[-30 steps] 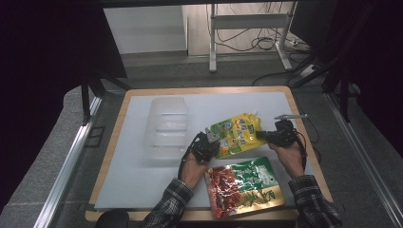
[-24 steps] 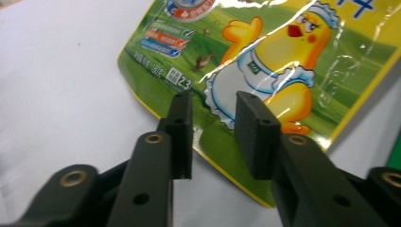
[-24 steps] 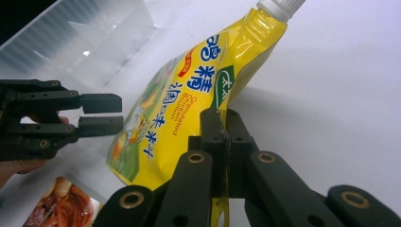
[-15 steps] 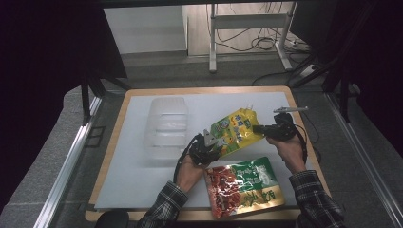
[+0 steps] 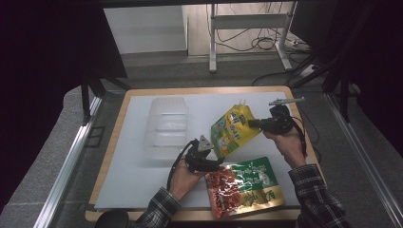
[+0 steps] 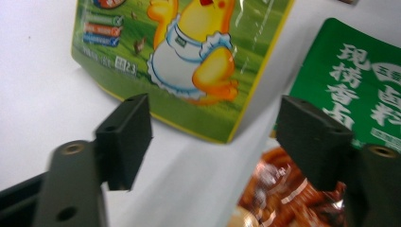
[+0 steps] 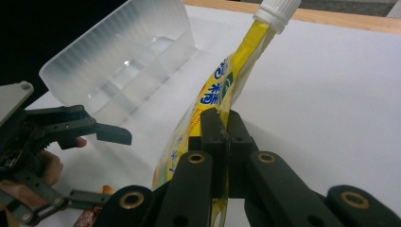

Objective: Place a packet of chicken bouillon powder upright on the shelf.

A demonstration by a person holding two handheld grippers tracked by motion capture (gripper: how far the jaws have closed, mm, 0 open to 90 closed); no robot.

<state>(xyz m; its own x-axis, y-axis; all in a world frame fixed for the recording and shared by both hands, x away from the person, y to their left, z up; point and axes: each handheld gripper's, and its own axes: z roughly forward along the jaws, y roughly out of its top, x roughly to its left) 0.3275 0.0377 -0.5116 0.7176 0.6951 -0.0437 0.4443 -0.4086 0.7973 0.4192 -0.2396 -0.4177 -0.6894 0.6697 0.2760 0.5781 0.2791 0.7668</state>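
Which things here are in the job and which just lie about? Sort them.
In the job:
- yellow spouted pouch, clamped by the right hand-held gripper
- left hand-held gripper, jaws just opened, nothing between them

Lying about:
- green and red snack bag
- clear plastic tray

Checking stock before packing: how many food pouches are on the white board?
2. The yellow spouted pouch is lifted at mid-board, clamped by the right claw. The green and red pouch lies flat at the near edge. None seem hidden in the clear tray.
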